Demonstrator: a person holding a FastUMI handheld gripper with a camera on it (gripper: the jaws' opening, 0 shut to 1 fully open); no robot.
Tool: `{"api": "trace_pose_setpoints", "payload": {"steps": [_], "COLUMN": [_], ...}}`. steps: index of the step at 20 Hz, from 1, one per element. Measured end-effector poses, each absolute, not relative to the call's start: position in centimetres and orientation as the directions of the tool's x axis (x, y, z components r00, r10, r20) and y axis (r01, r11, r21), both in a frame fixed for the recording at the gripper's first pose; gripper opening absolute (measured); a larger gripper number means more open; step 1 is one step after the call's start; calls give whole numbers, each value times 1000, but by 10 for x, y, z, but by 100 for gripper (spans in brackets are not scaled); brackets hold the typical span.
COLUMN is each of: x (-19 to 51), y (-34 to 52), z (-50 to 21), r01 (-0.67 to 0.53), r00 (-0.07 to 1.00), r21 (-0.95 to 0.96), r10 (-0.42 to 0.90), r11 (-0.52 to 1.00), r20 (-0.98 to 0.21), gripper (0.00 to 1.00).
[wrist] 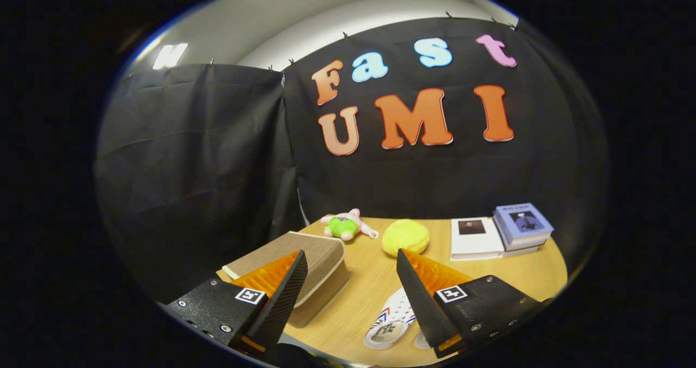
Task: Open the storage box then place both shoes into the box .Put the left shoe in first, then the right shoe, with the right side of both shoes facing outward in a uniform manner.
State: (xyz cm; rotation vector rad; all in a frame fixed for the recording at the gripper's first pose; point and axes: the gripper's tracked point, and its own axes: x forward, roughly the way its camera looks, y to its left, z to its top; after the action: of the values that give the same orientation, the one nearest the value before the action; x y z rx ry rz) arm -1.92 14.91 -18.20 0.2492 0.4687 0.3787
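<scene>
Tongs (350, 281) wide open, holding nothing, hovering over tabletop (364, 297). Storage box (310, 264) lid down, sitting behind left finger. White shoes (392, 322) on tabletop between fingers, partly behind right one. Nothing done: box to open, both shoes to load, left first

The claw (352, 264) hung above the near part of the table (370, 286), its fingers spread wide with nothing between them. The closed storage box (304, 264) sat at ten o'clock, partly behind the left finger. A shoe (392, 322) lay at six o'clock, just inside the right finger. Beyond the fingers, at twelve o'clock, a round cushion (405, 237) rested beside a plush toy (346, 225) at eleven. At two o'clock, a stack of books (521, 225) sat touching a flat book (474, 237) to its left.
</scene>
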Motion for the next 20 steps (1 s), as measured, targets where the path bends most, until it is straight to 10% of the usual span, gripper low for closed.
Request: {"api": "trace_pose_setpoints", "payload": {"steps": [20], "x": [4], "y": [285], "z": [-297], "r01": [-80], "r00": [466], "r21": [887], "r10": [804], "r11": [455], "r20": [-370], "gripper": [96]}}
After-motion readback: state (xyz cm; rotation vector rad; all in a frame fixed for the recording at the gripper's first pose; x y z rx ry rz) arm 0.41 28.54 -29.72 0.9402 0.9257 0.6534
